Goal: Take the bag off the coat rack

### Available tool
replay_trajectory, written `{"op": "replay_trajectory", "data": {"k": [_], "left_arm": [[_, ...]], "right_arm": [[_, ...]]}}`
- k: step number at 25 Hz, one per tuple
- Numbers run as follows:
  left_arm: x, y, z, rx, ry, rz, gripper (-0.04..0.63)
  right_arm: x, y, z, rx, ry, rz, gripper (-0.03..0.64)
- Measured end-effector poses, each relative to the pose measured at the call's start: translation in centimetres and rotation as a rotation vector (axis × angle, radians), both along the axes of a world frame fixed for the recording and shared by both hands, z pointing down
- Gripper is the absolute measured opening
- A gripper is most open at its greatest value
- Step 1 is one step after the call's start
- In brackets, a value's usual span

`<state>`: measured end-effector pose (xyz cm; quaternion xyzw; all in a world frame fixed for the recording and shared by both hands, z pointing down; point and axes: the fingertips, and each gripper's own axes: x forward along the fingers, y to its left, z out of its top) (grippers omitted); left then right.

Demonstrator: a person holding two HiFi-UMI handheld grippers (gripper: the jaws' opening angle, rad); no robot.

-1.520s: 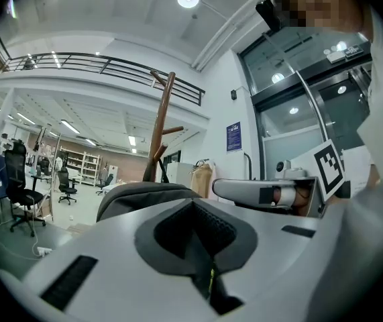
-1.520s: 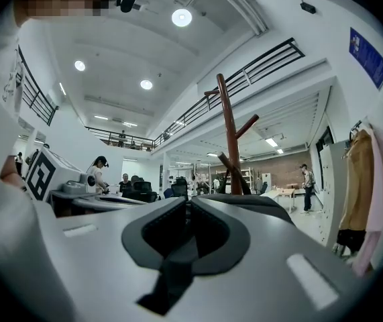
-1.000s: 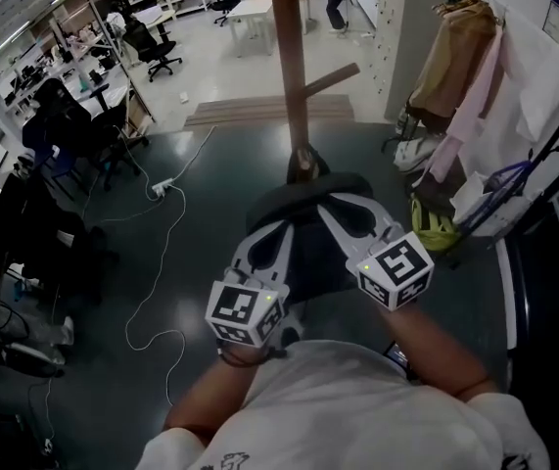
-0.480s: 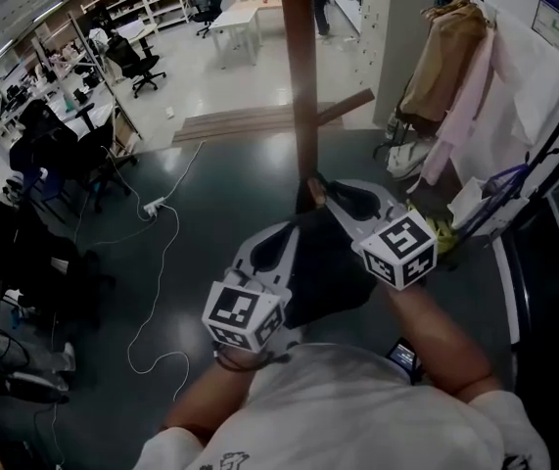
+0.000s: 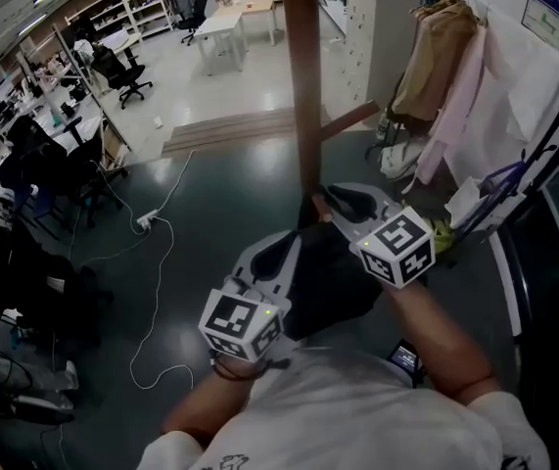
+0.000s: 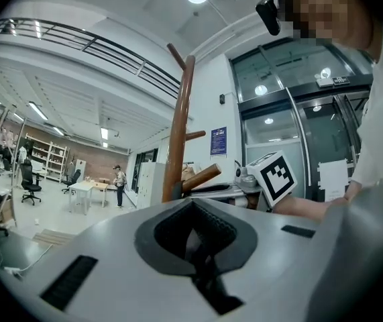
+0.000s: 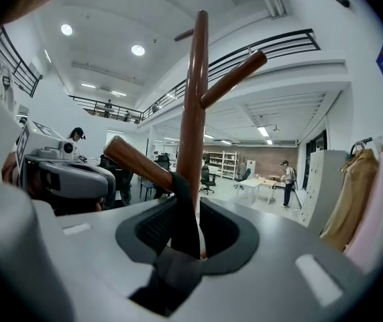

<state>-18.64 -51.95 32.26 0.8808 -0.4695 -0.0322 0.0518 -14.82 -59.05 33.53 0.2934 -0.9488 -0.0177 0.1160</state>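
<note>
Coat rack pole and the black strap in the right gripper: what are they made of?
Coat rack pole: looks like wood, reddish-brown under a glossy varnish; light streaks run down its rounded length. Strap: looks like flat woven fabric, matte black; it bends limply over the peg and shows no shine. The weave itself is too fine to confirm.

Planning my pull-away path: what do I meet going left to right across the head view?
White floor cable → left hand-held gripper → right hand-held gripper → hanging coats. Bag and rack pole overlap the grippers, so omitted.
</note>
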Motion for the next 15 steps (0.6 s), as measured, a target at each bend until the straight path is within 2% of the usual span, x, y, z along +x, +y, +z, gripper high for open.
{"op": "replay_trajectory", "data": {"k": [6,15], "left_arm": [[-0.4,-0.5,-0.2,0.003,0.013,0.002,0.002],[-0.7,1.6,-1.4,0.019,0.027,-0.001,0.002]], "right_arm": [[0.2,-0.4,-0.2,0.056,0.011,0.037,0.031],[0.6,1.6,-1.7,0.074,-0.015,0.041,0.021]]}}
